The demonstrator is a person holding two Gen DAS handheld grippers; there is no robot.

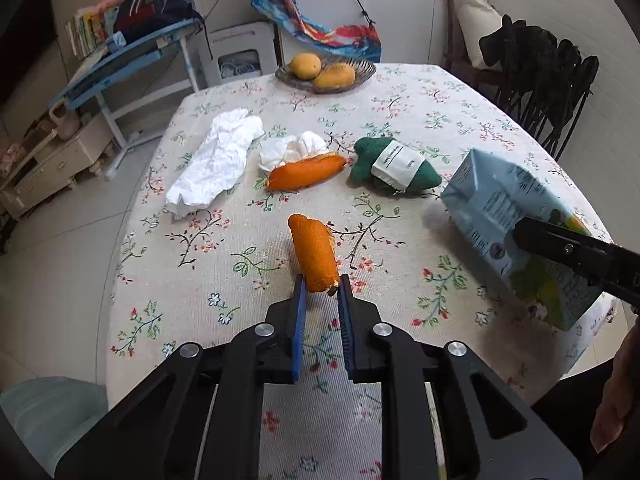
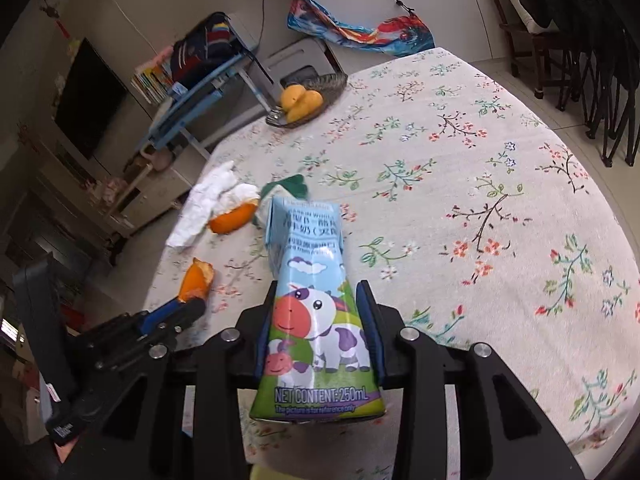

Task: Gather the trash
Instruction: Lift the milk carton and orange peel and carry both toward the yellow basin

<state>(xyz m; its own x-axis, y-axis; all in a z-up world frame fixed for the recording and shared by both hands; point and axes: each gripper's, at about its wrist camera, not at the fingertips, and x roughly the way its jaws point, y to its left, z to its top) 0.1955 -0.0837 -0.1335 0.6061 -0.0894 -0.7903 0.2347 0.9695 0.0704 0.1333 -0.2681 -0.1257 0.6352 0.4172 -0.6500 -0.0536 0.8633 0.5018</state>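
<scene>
So far we have two pieces up: left claw (image 1: 322, 286) clamps a curled orange peel strip (image 1: 313, 254), right claw (image 2: 318, 334) grips the blue cow-print milk carton (image 2: 316, 320). Crumpled white tissue (image 1: 212, 166), second peel (image 1: 306, 172) remain on floral-cloth table (image 1: 420, 120).

Two orange peels (image 1: 314, 258) (image 1: 306, 172), two mangoes (image 1: 305, 65) (image 1: 334, 75), one milk carton (image 2: 316, 312), two tissues (image 1: 212, 164) (image 1: 292, 150).

Black claw (image 1: 322, 286) — blue pads, silver screws.

Wicker basket (image 1: 362, 76) of mangoes (image 1: 305, 65), floral tablecloth (image 1: 420, 120), blue desk (image 1: 132, 56), dark chairs (image 1: 552, 80)
</scene>
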